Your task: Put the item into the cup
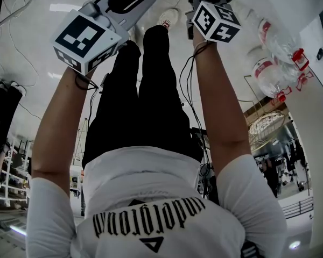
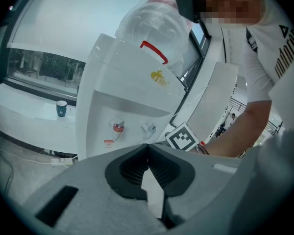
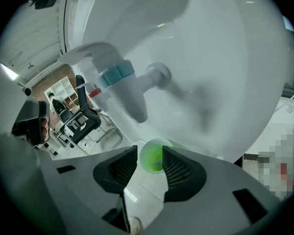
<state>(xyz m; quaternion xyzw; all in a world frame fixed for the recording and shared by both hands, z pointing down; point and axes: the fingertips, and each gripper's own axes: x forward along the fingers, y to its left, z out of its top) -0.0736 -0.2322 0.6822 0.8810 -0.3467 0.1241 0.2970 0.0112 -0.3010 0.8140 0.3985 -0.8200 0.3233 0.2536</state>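
While I'm holding both arms out ahead of me, the left gripper (image 2: 147, 150) is staying idle: its jaws are sitting pressed together with nothing between them, and its marker cube (image 1: 86, 39) is showing at the left of the head view. Over on the far left of the left gripper view, a dark mug (image 2: 61, 108) is standing on a pale ledge (image 2: 24, 116), well apart from everything else. Moving right, the white water dispenser (image 2: 127, 97) is filling the middle, carrying a big clear bottle (image 2: 152, 26) on top and showing a red tap (image 2: 118, 127) just beside a pale second tap (image 2: 148, 128). Right of those taps, the right gripper's marker cube (image 2: 181, 138) is peeking in with my forearm (image 2: 245, 131) behind it.

Now to the right gripper (image 3: 149, 152): I'm pointing it down at the dispenser's front, and its jaws are standing open, the ribbed pads (image 3: 176, 168) spread apart. The green cup (image 3: 153, 156) is showing in the gap at their tips, sitting upright below the blue-collared tap (image 3: 125, 84) and a little to the right of its spout. Whether either pad is brushing the cup's side, I can't tell, and I can't make out anything inside it. An office chair (image 3: 85, 114) is standing off to the left behind the tap.
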